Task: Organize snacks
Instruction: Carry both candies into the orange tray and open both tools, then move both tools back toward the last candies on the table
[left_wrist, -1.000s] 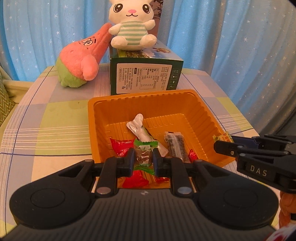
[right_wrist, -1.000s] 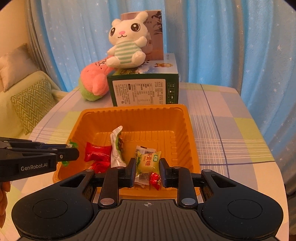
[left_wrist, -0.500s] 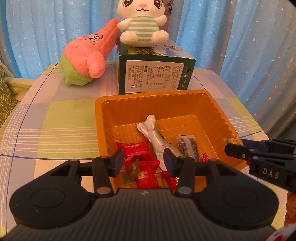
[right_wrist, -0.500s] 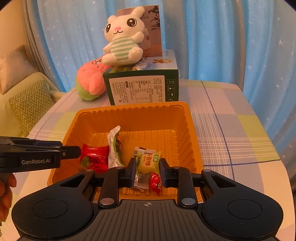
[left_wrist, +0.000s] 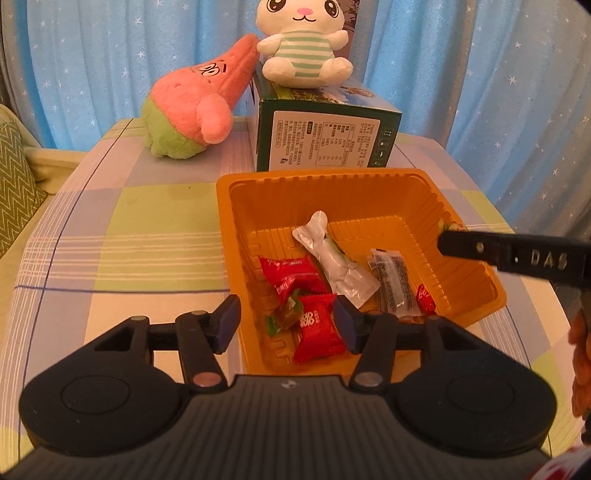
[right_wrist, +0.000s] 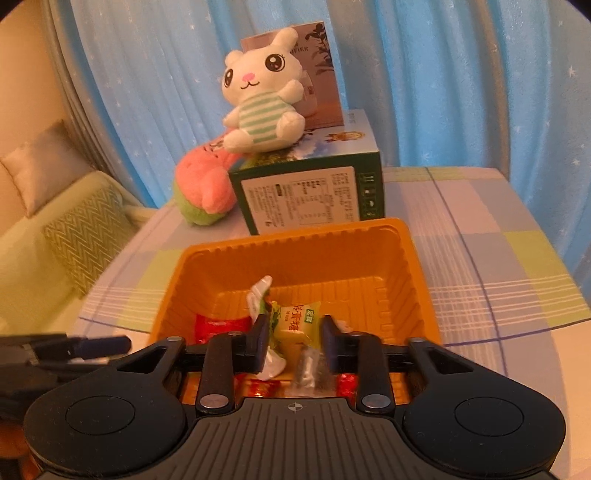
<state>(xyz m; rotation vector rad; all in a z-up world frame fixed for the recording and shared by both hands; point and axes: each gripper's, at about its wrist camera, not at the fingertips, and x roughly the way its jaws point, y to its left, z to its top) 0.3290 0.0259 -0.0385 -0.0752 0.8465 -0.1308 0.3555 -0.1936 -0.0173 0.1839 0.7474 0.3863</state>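
Note:
An orange tray on the checked tablecloth holds two red packets, a green candy, a silver-white packet, a dark packet and a small red candy. My left gripper hovers over the tray's near left corner. Its jaws are opening with nothing between them. My right gripper hangs over the tray's near edge, jaws opening. A yellow-green candy sits loose between the pads. Each gripper shows in the other's view.
A green carton stands just behind the tray with a white bunny plush on top. A pink and green plush leans against it. Blue curtains close off the back, and a sofa with a cushion lies left of the table.
The left jaws parted and let go of the green candy, which now lies in the tray. The right jaws spread away from the yellow-green candy. The left gripper sank slightly.

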